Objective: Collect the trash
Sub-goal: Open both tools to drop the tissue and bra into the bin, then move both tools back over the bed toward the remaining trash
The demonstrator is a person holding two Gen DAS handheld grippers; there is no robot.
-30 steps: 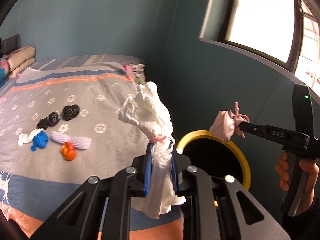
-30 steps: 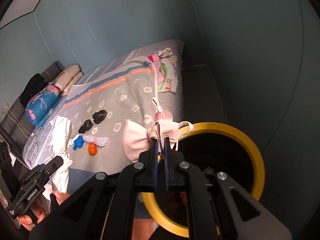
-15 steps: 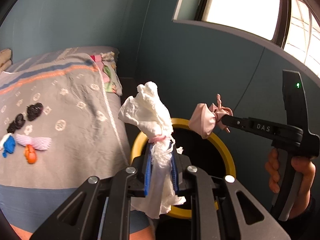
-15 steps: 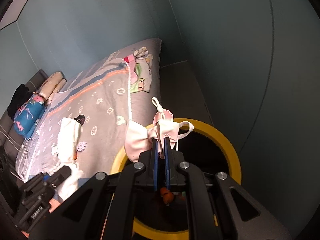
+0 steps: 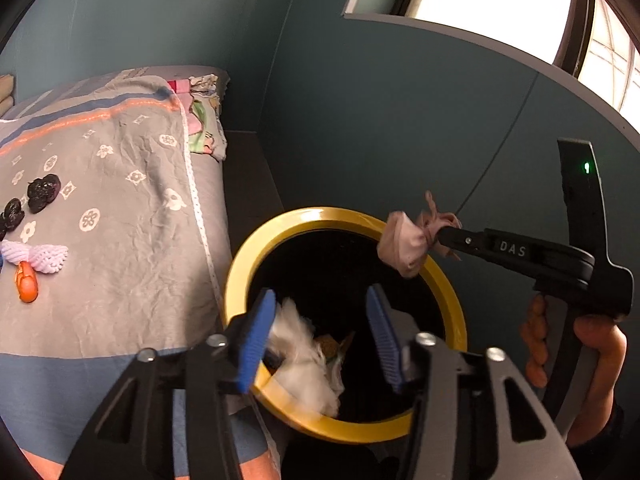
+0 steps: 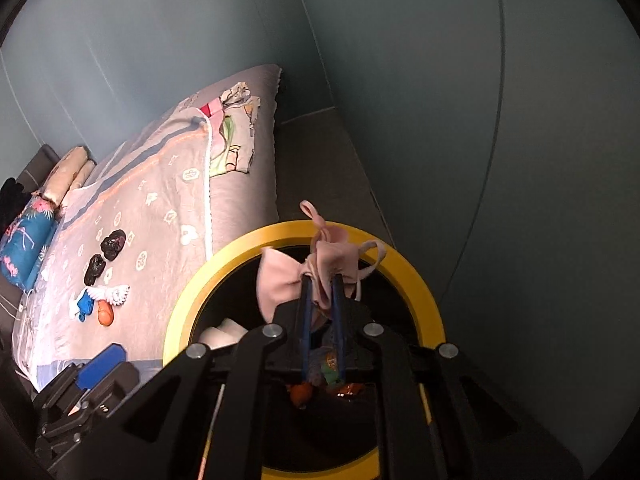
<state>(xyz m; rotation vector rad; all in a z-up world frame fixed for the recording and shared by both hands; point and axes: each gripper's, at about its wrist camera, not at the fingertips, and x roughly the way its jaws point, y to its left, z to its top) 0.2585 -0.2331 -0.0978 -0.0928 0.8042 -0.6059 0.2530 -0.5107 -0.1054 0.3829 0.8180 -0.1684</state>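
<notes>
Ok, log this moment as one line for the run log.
left hand-held gripper: just opened, white wad dropping into yellow-rimmed bin | right hand-held gripper: opening, pink bundle between pads over bin | bed: trash left

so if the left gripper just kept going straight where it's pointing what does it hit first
Most likely the white tissue bundle, which lies just beyond the open left gripper, inside the yellow-rimmed bin. Past that is the bin's dark interior; its depth is unclear.

A round bin with a glossy yellow rim (image 5: 256, 248) and black inside stands against a teal wall (image 5: 400, 120). Left of the bin, a grey bedspread (image 5: 132, 248) bears white flower motifs and orange and blue stripes. Over the bin hangs a pale pink knotted bag (image 6: 280, 280); inside it lies white crumpled tissue (image 5: 304, 356).
</notes>
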